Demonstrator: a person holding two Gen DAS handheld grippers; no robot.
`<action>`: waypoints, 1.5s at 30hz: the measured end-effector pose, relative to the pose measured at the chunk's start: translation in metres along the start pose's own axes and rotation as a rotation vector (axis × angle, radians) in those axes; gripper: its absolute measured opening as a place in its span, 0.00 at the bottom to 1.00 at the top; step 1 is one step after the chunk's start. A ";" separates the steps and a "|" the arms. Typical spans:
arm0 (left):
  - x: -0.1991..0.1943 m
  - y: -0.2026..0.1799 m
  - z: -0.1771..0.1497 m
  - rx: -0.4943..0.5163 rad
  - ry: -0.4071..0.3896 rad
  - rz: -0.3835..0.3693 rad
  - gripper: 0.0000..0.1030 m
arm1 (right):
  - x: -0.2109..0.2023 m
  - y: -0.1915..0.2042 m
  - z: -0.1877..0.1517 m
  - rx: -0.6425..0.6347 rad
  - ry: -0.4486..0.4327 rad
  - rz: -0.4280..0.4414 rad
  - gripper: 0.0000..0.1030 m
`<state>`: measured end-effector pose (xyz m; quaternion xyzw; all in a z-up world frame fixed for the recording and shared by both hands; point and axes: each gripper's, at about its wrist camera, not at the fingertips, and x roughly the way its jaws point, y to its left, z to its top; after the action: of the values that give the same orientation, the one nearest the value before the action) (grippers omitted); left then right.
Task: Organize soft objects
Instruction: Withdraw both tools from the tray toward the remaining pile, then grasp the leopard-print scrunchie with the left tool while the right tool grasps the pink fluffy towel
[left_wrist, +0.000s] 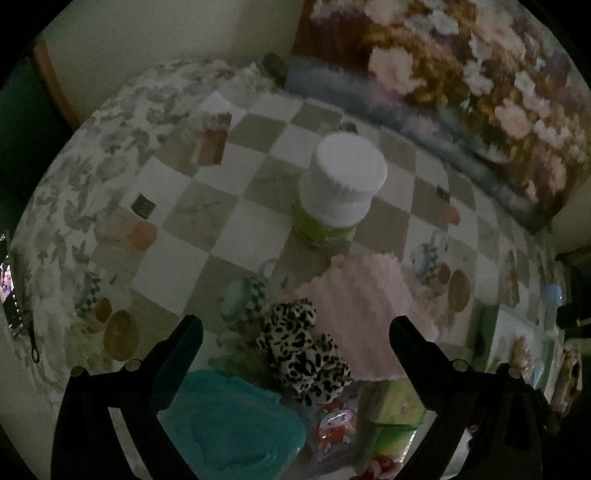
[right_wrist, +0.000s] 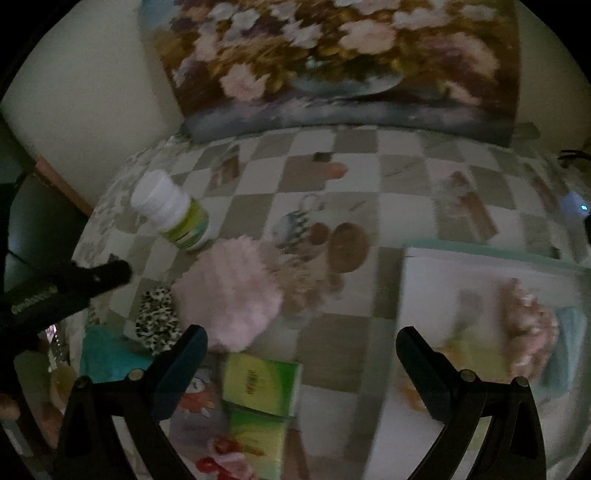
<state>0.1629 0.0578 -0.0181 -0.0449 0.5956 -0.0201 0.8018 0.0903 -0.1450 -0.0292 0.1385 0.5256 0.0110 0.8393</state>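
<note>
A fluffy pink cloth (left_wrist: 365, 314) (right_wrist: 229, 291) lies on the checked tablecloth. Beside it sits a leopard-print soft piece (left_wrist: 303, 354) (right_wrist: 157, 317), and a teal soft item (left_wrist: 229, 424) (right_wrist: 109, 356) lies nearer the table's front edge. My left gripper (left_wrist: 295, 332) is open just above the leopard piece and the pink cloth, holding nothing. My right gripper (right_wrist: 301, 343) is open over bare tablecloth, right of the pink cloth; in its view the left gripper's fingers (right_wrist: 110, 275) show at the left. A white box (right_wrist: 491, 332) at the right holds pink and pale-blue soft things.
A white-capped green-labelled bottle (left_wrist: 340, 188) (right_wrist: 171, 210) stands behind the pink cloth. Green tissue packs (left_wrist: 395, 410) (right_wrist: 260, 391) and a cartoon-printed pack (left_wrist: 332, 424) lie near the front edge. A flower painting (right_wrist: 332, 62) leans against the wall at the back.
</note>
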 end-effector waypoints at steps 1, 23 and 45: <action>0.003 -0.001 0.000 0.004 0.009 0.008 0.98 | 0.006 0.005 0.000 -0.014 0.007 0.009 1.00; 0.049 -0.023 0.004 0.121 0.137 0.040 0.46 | 0.057 0.034 -0.003 -0.075 0.082 0.064 0.54; 0.038 -0.032 0.002 0.151 0.087 0.022 0.21 | 0.058 0.041 -0.005 -0.103 0.071 0.098 0.13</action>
<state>0.1766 0.0224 -0.0504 0.0231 0.6272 -0.0581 0.7764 0.1173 -0.0949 -0.0717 0.1204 0.5465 0.0842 0.8245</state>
